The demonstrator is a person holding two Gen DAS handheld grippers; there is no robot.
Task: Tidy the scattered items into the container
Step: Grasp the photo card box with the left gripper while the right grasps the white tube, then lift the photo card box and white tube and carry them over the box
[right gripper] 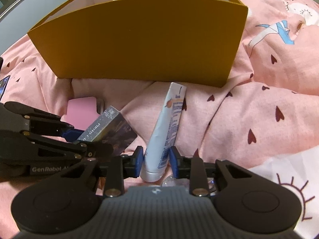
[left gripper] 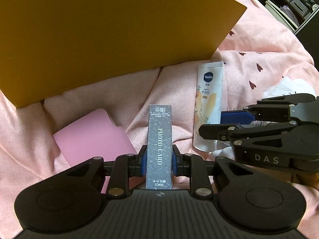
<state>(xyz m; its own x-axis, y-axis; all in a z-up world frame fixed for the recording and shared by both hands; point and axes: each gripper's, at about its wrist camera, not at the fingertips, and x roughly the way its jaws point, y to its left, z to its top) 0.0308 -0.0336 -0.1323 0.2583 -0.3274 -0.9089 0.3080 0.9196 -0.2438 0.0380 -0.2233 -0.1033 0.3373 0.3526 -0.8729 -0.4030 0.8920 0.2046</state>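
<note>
Left wrist view: left gripper (left gripper: 159,160) clamps the card box (left gripper: 159,147), right gripper (right gripper: 156,162) straddles the tube (right gripper: 166,131) unclosed, pink case (left gripper: 93,137) lies on bedding, some items already inside container (right gripper: 139,39).

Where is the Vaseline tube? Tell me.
The Vaseline tube lies on the pink bedding between the right gripper fingers, pointing toward the yellow box.
</note>
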